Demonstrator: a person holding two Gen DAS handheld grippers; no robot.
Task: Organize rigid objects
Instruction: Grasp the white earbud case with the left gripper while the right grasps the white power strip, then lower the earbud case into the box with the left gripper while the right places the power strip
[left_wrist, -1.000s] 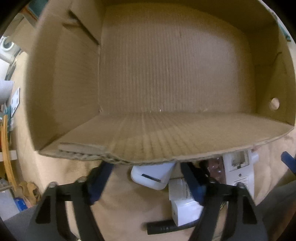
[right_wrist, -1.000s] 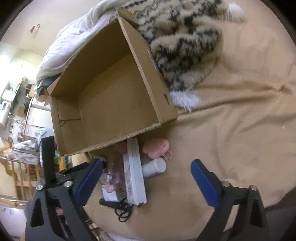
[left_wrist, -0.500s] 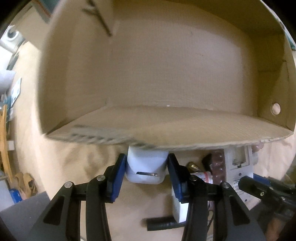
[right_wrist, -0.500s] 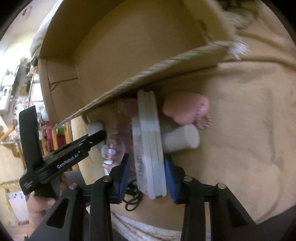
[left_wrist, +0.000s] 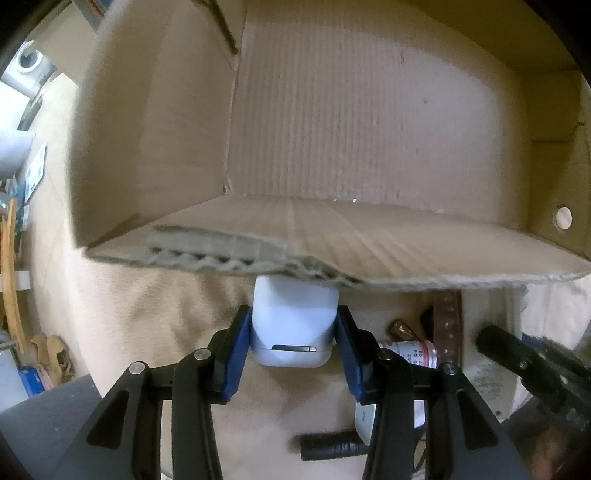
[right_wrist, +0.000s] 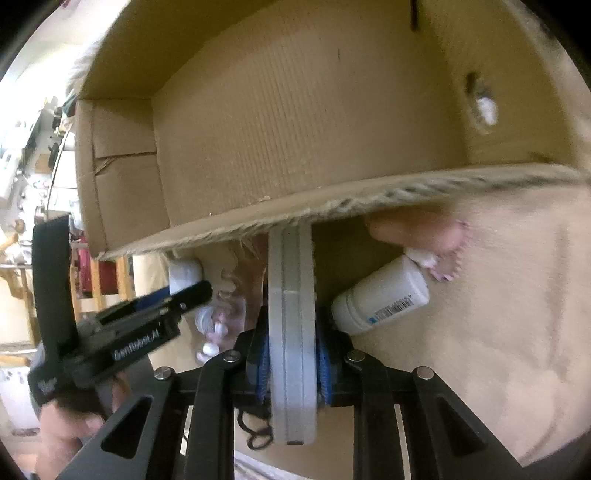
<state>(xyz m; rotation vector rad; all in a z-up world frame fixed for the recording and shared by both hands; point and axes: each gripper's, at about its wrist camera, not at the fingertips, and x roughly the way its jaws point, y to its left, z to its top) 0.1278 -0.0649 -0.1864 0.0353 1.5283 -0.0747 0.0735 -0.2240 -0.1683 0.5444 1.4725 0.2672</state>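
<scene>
An open cardboard box (left_wrist: 369, 129) lies on a beige blanket, and small items sit in a heap along its near wall. My left gripper (left_wrist: 293, 315) points down and is shut on a white rounded plastic case (left_wrist: 293, 336) just below the box's edge. In the right wrist view, my right gripper (right_wrist: 291, 332) has its jaws closing on a flat white box (right_wrist: 291, 273) standing on edge; both blue pads press its sides. The cardboard box (right_wrist: 295, 110) fills the top of that view. The left gripper (right_wrist: 184, 291) shows at the left, held by a hand.
A white bottle (right_wrist: 380, 299) and a pink toy (right_wrist: 417, 232) lie right of the flat box. Black scissors (right_wrist: 255, 428) lie beneath it. A red-and-white tube (left_wrist: 406, 354) and a black handle (left_wrist: 332, 446) lie near the left gripper. Room clutter stands at the far left.
Both grippers went from wide open to closed: the left onto the white case, the right onto the flat white box. The right gripper moved in and down toward the heap.
</scene>
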